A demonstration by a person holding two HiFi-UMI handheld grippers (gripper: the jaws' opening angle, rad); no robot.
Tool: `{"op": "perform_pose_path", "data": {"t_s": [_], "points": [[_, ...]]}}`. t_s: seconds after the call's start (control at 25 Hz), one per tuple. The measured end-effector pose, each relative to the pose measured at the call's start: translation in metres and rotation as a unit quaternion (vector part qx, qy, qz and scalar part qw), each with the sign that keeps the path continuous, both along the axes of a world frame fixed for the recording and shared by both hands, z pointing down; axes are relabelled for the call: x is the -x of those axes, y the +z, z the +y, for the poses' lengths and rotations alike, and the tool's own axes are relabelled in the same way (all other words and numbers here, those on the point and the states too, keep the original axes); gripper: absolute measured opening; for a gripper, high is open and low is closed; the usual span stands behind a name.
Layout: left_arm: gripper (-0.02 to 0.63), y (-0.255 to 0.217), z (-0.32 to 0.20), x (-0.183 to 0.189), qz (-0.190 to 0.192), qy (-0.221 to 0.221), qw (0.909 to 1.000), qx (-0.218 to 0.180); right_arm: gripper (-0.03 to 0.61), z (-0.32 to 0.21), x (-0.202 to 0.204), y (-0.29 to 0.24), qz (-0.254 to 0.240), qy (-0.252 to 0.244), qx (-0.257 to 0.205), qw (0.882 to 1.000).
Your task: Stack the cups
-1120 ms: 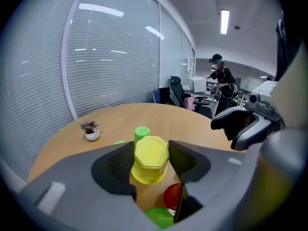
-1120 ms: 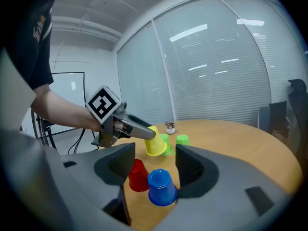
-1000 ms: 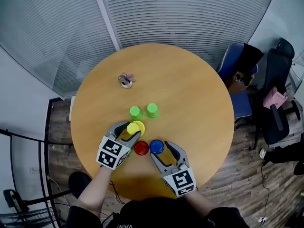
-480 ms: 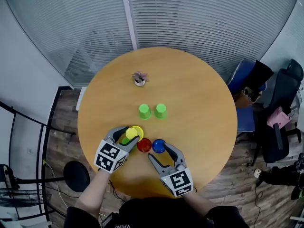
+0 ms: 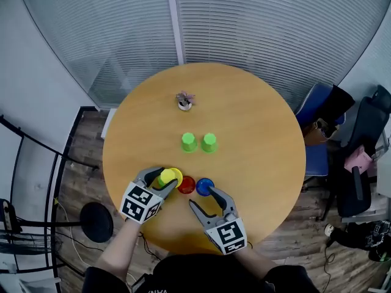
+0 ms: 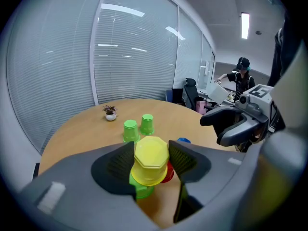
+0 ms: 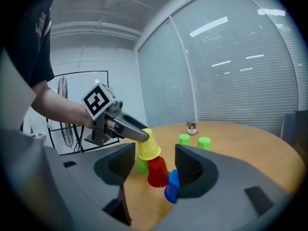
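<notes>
My left gripper (image 5: pixel 160 182) is shut on an upside-down yellow cup (image 5: pixel 168 176), held tilted just above a green cup (image 6: pixel 141 189) that stands on the round wooden table (image 5: pixel 256 121). In the left gripper view the yellow cup (image 6: pixel 151 160) fills the gap between the pads. A red cup (image 5: pixel 186 184) and a blue cup (image 5: pixel 204 186) stand upside down right of it. My right gripper (image 5: pixel 203 199) is open and empty, just short of the blue cup (image 7: pixel 172 186). Two more green cups (image 5: pixel 189 141) (image 5: pixel 209 142) stand side by side at the table's middle.
A small potted plant (image 5: pixel 184 101) stands farther back on the table. Office chairs (image 5: pixel 360 157) are at the right, past the table's edge. A black round stand base (image 5: pixel 96 221) is on the floor at the left. A person (image 6: pixel 240 76) works at a far desk.
The left gripper has carried the yellow cup toward me and to the left, over the green cup beside the red one. The right gripper has drawn back a little from the blue cup.
</notes>
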State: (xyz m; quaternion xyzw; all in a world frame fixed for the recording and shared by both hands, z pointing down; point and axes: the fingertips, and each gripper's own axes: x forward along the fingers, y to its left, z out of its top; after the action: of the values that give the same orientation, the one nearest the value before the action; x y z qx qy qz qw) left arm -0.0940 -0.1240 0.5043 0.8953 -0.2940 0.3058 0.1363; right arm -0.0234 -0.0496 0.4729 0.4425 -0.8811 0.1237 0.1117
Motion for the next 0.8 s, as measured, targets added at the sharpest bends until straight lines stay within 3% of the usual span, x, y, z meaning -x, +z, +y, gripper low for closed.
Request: {"op": "perform_pose_path", "data": {"t_s": [0.4,0.52,0.8], "points": [[0.236,0.002,0.004,-0.002,-0.004,-0.002,0.9999,0.015,0.250,0.004,0.002,0.000,0.002,-0.001,0.001,1.000],[0.272,0.002,0.006,-0.005,0.004,0.001,0.9999,0.013,0.250,0.004,0.001,0.000,0.002,0.000,0.000,1.000],[0.293,-0.025,0.007,-0.008,0.061,-0.028,0.9969,-0.042,0.252,0.000,-0.008,0.001,0.003,0.008,-0.002,1.000]]}}
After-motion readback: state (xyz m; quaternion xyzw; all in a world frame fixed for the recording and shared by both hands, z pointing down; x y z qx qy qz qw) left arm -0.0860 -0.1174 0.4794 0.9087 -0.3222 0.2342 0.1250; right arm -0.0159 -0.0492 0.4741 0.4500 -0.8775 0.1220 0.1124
